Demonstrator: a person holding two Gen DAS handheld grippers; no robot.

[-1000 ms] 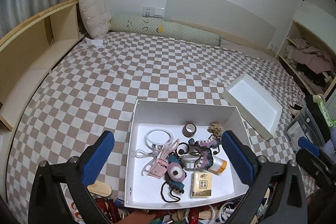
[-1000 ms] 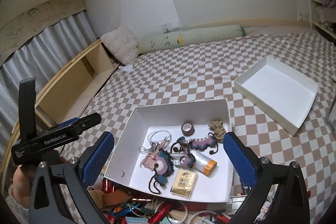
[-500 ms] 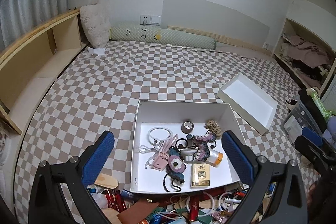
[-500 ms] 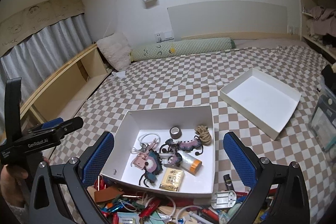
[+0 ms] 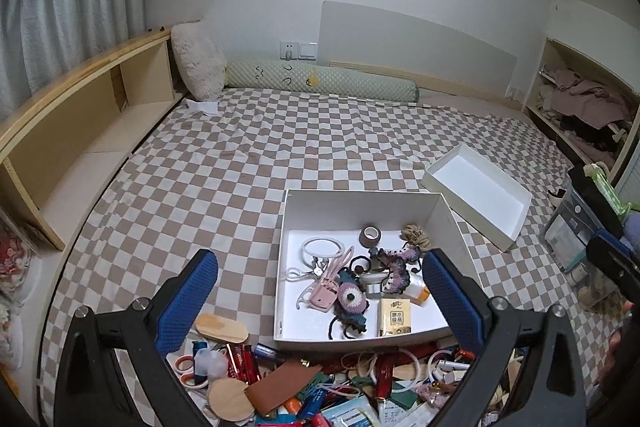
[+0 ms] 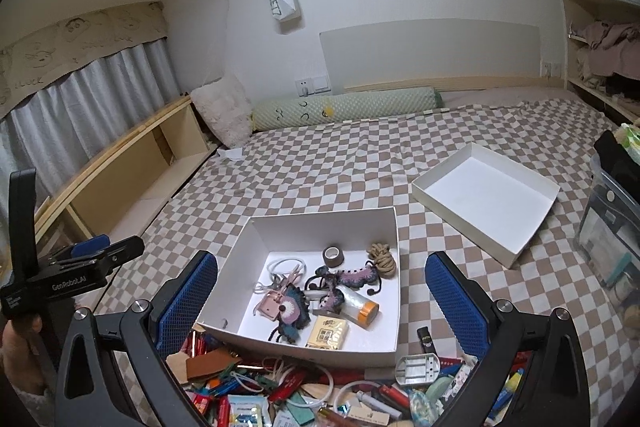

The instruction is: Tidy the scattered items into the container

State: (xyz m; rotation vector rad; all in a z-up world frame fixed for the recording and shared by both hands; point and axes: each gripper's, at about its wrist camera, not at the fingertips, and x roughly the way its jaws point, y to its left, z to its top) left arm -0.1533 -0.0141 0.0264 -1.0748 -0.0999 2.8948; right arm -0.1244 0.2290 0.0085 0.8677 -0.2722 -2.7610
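Ahead of your jaws sit two white cardboard boxes: one deep box [image 5: 362, 205] holding one brown tape roll [image 5: 371, 235], one tan rope knot [image 5: 416, 235] and one yellow tissue packet [image 5: 394, 317], and one shallow empty tray [image 5: 476, 195].

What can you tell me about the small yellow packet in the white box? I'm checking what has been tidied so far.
The yellow packet is a flat, rectangular pack with dark printed characters on its face; they are too small to read. It lies flat on the floor of the white box, near the front wall. A crocheted piece lies just to its left and an orange-capped tube is close behind it. Neither tongs touch it.
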